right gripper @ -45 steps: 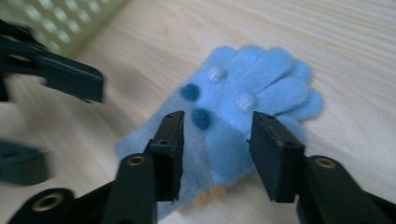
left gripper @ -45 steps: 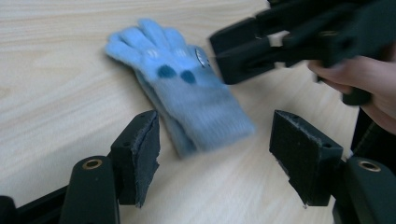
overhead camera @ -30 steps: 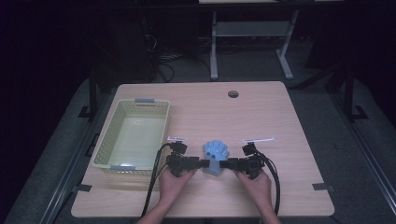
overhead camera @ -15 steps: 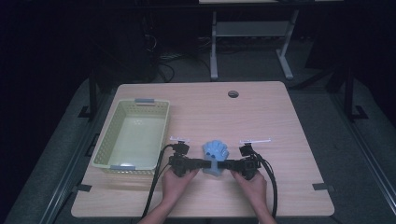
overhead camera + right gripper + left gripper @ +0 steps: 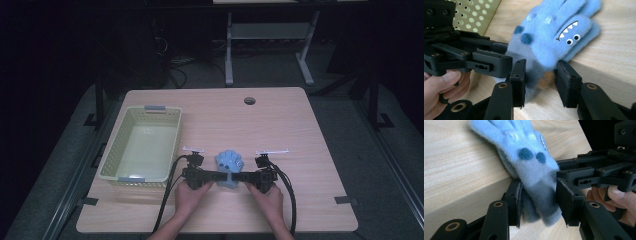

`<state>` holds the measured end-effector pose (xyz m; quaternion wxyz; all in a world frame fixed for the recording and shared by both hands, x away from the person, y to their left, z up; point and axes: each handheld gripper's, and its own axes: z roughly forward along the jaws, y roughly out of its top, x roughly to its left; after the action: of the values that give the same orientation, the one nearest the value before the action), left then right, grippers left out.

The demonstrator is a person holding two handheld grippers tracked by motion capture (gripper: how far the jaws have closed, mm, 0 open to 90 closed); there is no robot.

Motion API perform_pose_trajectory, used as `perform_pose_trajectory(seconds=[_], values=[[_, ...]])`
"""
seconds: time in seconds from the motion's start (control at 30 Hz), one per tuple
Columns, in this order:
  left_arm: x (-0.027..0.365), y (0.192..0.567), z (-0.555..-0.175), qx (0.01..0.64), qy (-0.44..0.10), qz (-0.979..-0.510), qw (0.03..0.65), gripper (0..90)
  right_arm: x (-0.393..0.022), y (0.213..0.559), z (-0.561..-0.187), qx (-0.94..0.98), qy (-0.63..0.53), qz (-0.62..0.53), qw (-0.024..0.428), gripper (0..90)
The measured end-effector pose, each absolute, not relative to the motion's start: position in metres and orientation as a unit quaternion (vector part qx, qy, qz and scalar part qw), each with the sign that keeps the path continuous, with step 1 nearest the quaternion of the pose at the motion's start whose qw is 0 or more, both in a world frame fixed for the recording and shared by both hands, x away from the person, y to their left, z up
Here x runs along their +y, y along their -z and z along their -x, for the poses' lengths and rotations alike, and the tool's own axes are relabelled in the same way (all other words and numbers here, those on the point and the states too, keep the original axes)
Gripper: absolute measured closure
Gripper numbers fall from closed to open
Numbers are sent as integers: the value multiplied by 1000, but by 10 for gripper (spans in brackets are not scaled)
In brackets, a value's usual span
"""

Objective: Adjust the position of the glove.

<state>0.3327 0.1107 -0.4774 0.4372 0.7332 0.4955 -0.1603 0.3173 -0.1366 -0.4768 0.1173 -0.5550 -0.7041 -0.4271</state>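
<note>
Table: wood table (image 5: pixel 300 130) in a dark room; I see it from up high.
My hands: two hands come in from the near edge, one gripper in each.
Left gripper (image 5: pixel 539 202): its jaws have just been closing. They stand partway shut, one on each side of the glove's grey cuff. The left pad touches the fuzz. The right pad is just beside it, and I cannot tell if it presses.
Right gripper (image 5: pixel 540 76): its jaws have just been closing too. They stand partway shut around the same cuff end from the other side. Both pads are against the fuzz or just beside it; I cannot tell if they squeeze.
Grippers together: they point at each other, tips nearly touching, with the glove between them.
Glove (image 5: pixel 229 162): blue and fuzzy, with a toothy mouth and two little eyes. It lies flat on the table, near the front edge, fingers pointing away from me.
Basket (image 5: pixel 120 150): pale green, on the left side of the table, apart from the glove.
Far back: a round hole (image 5: pixel 249 100) in the tabletop.
Count: two grippers, one glove, one basket.
</note>
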Motion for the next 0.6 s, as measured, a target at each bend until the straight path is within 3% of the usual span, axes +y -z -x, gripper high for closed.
perform_pose_trajectory(seconds=[0.33, 0.6], values=[[112, 482, -336, 493, 174, -730, 441, 642, -131, 483, -321, -693, 443, 554, 130, 672], [114, 483, -337, 492, 181, -723, 449, 693, -132, 481, -323, -691, 457, 543, 136, 773]])
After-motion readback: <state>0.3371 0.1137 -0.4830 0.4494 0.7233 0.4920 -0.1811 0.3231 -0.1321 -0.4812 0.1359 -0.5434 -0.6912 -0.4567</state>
